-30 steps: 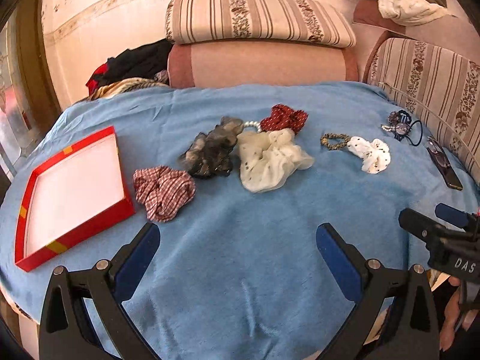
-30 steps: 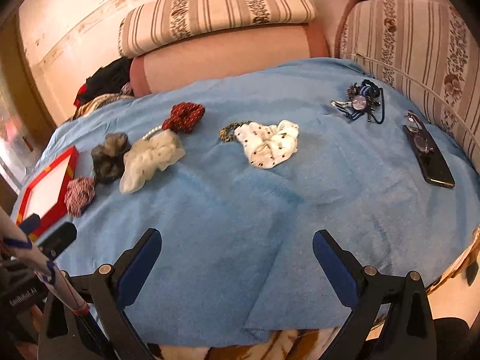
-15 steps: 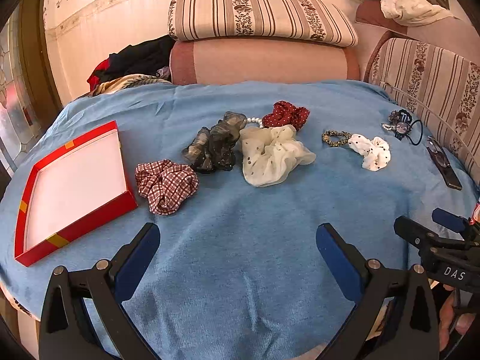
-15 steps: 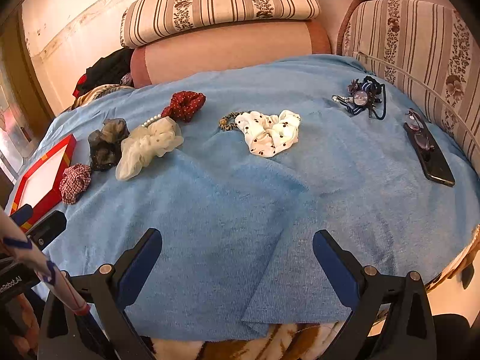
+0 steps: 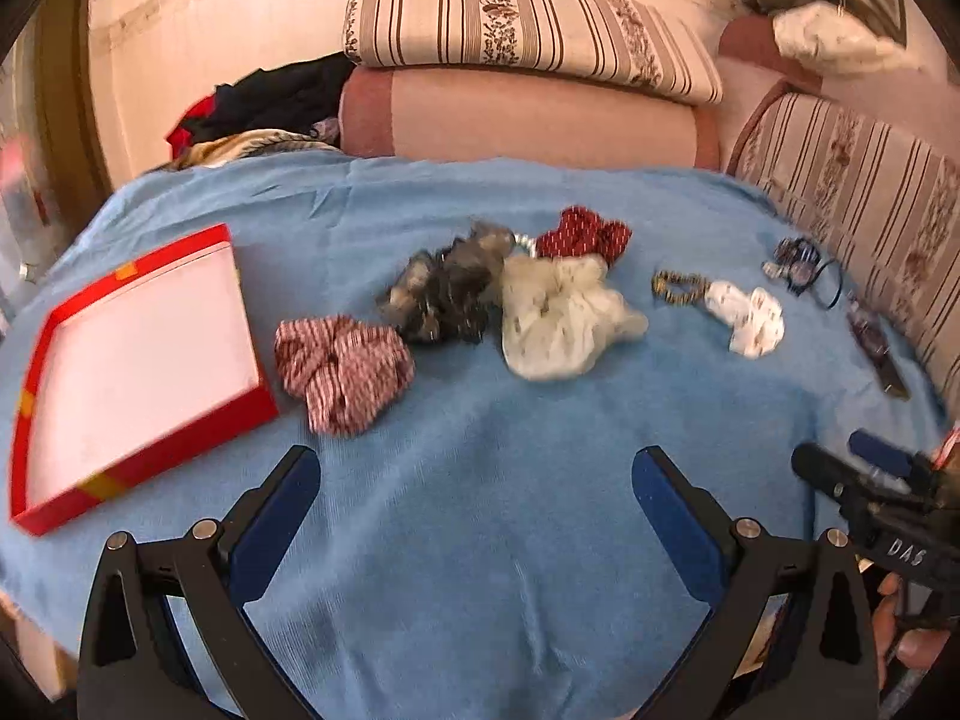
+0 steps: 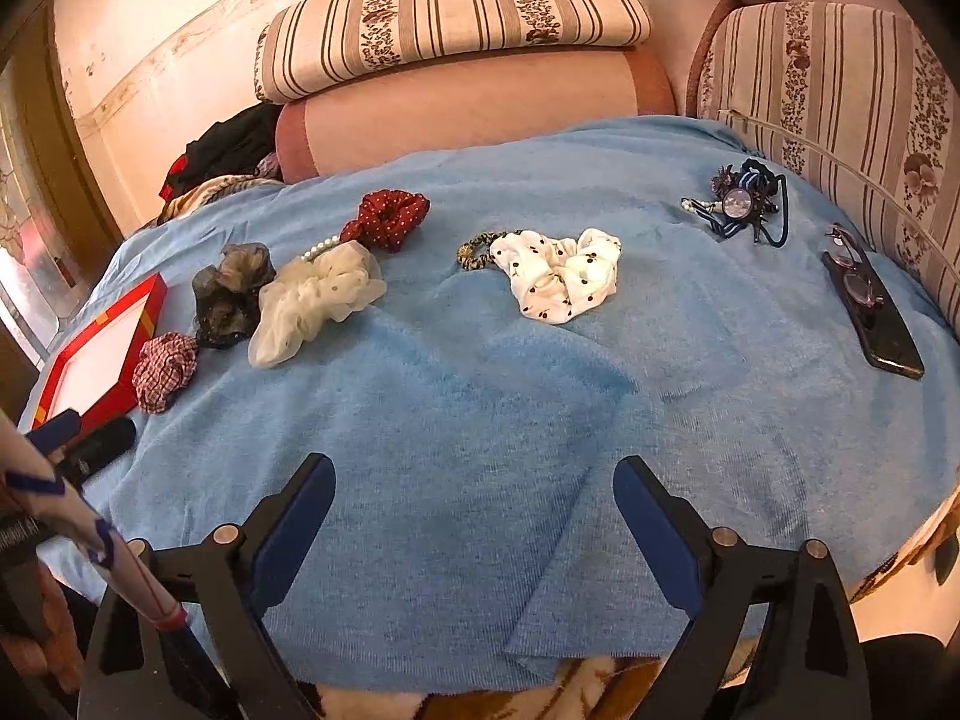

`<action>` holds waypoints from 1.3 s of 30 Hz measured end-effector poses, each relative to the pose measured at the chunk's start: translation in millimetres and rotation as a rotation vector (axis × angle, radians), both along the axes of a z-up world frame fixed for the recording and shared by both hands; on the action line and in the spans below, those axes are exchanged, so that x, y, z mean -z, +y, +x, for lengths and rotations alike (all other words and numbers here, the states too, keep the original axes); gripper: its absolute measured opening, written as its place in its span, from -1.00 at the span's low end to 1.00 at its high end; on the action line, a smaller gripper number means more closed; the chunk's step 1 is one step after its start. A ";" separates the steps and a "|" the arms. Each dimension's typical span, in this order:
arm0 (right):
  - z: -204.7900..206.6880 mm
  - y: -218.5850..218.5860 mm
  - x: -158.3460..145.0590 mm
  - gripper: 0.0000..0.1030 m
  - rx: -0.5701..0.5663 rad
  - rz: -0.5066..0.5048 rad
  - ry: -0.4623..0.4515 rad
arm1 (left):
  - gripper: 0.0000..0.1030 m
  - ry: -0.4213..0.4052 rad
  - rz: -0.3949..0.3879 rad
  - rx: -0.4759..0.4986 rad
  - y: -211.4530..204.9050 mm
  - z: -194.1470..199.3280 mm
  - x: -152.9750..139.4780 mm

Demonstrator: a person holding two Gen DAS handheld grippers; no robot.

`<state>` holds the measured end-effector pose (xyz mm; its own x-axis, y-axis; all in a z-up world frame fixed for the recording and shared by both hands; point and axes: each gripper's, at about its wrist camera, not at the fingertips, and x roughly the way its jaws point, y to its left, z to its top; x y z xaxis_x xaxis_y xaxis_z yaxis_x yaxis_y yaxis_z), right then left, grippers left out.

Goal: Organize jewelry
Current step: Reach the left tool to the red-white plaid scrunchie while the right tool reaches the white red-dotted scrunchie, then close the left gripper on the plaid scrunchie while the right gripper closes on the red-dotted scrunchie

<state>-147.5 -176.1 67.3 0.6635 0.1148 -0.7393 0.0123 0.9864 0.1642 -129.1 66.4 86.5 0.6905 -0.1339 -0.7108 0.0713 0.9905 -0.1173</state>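
Note:
Several scrunchies lie on a blue cloth: a red checked one (image 5: 342, 372) (image 6: 165, 369), a grey one (image 5: 447, 291) (image 6: 231, 291), a cream one (image 5: 561, 318) (image 6: 318, 300), a dark red dotted one (image 5: 585, 237) (image 6: 387, 219) and a white dotted one (image 5: 747, 318) (image 6: 561, 279) beside a leopard hair tie (image 6: 474, 249). A red tray (image 5: 36, 360) (image 6: 147, 306) with a white floor lies at the left. A blue jewelry cluster (image 6: 741, 204) lies at the far right. My left gripper (image 5: 477, 480) and right gripper (image 6: 474, 486) are open, empty, above the near cloth.
A black phone with glasses on it (image 6: 870, 309) lies at the right edge. Striped cushions (image 6: 456, 18) and a pink bolster (image 6: 474, 111) stand behind. Dark clothes (image 5: 276, 99) are piled at the back left. The cloth's front edge folds over near my right gripper.
The left wrist view has shifted closer to the scrunchies and tray. The right gripper has moved little. Both stay open and nothing on the cloth has moved.

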 end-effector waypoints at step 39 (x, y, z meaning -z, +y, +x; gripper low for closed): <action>78.6 -50.6 -7.7 0.72 0.125 0.056 0.010 | -0.86 -0.052 0.002 0.071 24.0 67.0 29.6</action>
<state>-68.9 -226.7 75.0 0.6681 0.0730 -0.7405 0.1360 0.9664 0.2180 -62.2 90.4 56.9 0.7153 -0.1823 -0.6746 0.1469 0.9830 -0.1099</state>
